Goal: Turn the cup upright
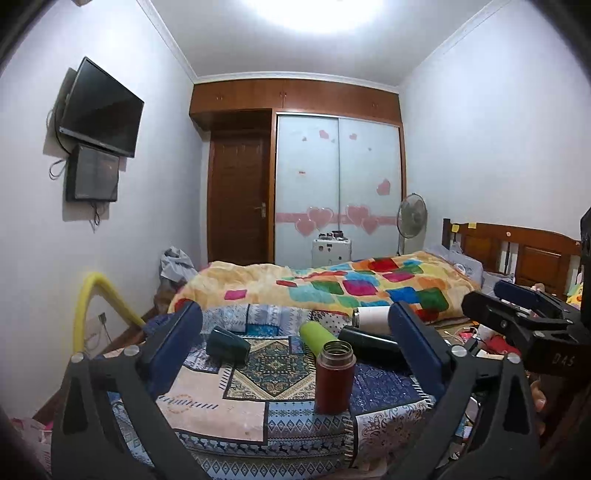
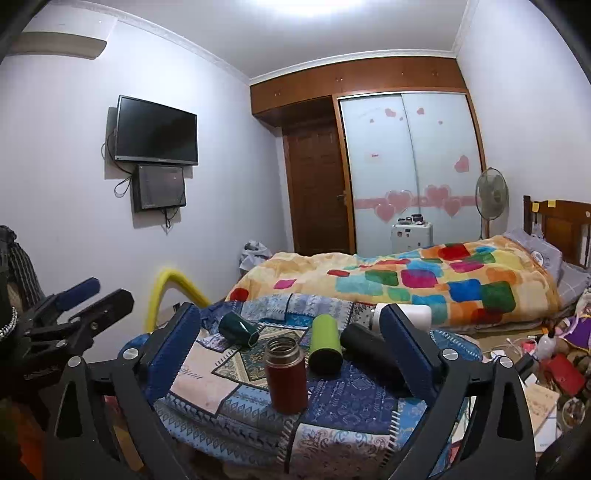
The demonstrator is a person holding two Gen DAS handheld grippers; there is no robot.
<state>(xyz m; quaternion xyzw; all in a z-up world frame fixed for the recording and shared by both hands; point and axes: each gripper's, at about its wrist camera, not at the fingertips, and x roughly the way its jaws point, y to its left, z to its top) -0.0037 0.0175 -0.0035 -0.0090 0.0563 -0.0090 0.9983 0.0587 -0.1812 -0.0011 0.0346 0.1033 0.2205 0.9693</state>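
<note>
Ahead, toppled cup (image 1: 228,345) beyond left gripper (image 1: 295,350)

A ceiling light (image 1: 317,11) blew out to white glare at the top edge. The room was evenly, brightly lit, with soft shadows. Fisheye distortion bent the walls (image 2: 66,221), corners went black, and detail was slightly soft.

Red flask (image 1: 334,376) stands upright between spread fingers (image 1: 181,336).

Red-brown cup (image 1: 334,376) upright, mouth open; green (image 1: 317,338), teal (image 1: 228,345), black (image 1: 369,345) cups lie sideways (on patterned cloth).
</note>
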